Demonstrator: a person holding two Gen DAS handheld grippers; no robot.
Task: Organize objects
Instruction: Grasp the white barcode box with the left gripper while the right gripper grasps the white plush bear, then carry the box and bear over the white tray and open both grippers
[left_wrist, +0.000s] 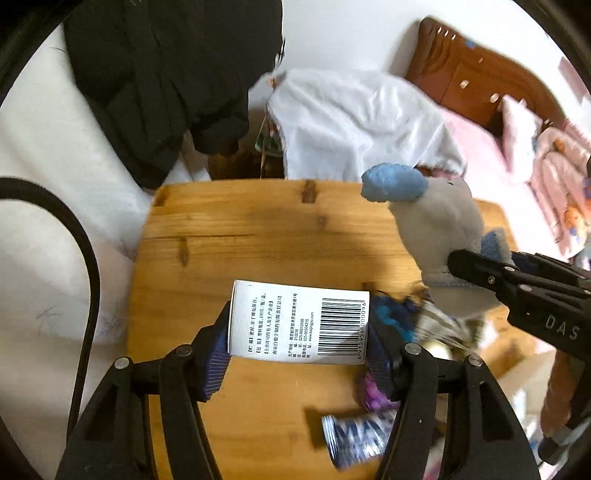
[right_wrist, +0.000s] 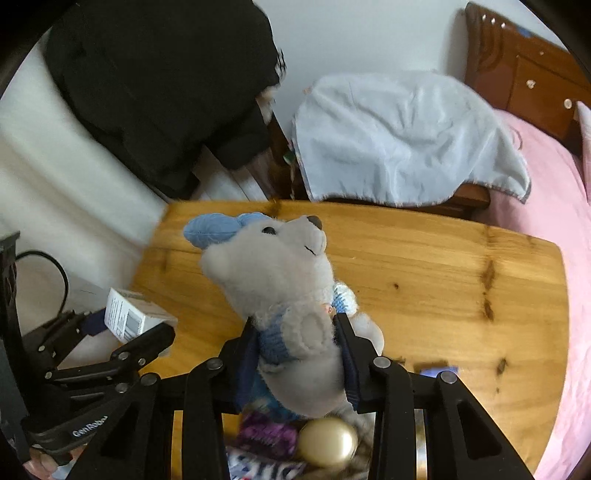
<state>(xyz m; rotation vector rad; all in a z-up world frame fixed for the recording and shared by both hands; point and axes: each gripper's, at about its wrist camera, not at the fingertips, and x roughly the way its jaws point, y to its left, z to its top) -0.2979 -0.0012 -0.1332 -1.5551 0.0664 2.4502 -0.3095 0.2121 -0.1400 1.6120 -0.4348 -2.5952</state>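
1. I hold both claws tilted steeply down over the wooden table (left_wrist: 258, 229), the left claw (left_wrist: 297, 332) on the left half, the right claw (right_wrist: 297, 347) just beside it to the right.
2. In the left wrist view my right claw reaches in from the right edge, close to the left one but apart from it.
3. The far half of the table is bare wood, with room to move there. Its far edge runs near a black garment (left_wrist: 166, 81) and a pale blue cloth (right_wrist: 399, 136); a bed (right_wrist: 535, 206) with a pink cover lies to the right.
4. Below the claws lies a small heap: a cream ball (right_wrist: 327, 441), a purple packet (right_wrist: 266, 432) and a blue-and-white packet (left_wrist: 356, 435), blurred.
5. My left claw is clenched about half wide on a white box (left_wrist: 295, 321), barcode side up, pads on both short ends, lifted off the wood.
6. My right claw grips a grey plush toy (right_wrist: 280, 280) by its body, head up, blue ear toward the far edge.
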